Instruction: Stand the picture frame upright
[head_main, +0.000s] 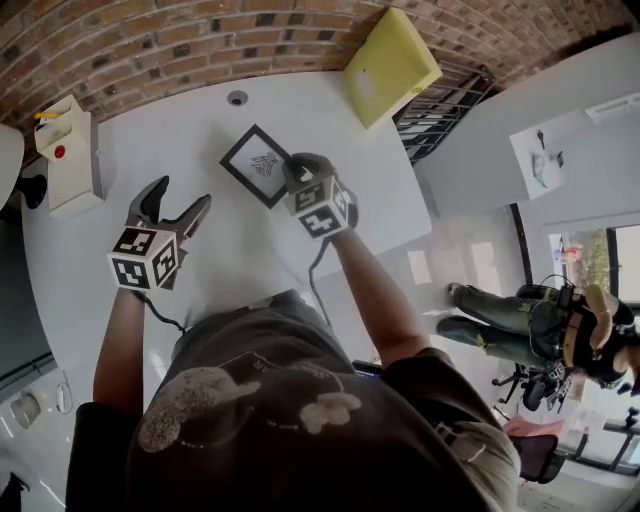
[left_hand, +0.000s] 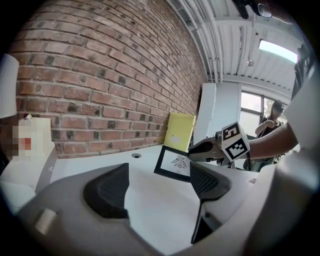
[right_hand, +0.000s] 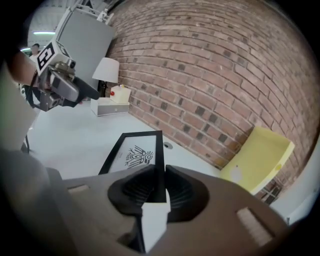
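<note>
The right gripper (right_hand: 162, 186) has its jaws pinched on the black border of the picture frame (head_main: 258, 165), which is toward the far edge of the worktop (head_main: 190, 130), near the brick wall (head_main: 150, 40). Seen from the left gripper's side, the frame looks tipped up off the surface but not standing by itself. The left gripper (head_main: 178, 208) hovers nearer the front edge with its jaws spread and nothing between them. By my judgement the lift is under way. What is left is to bring the frame fully upright, settle it and release it.
</note>
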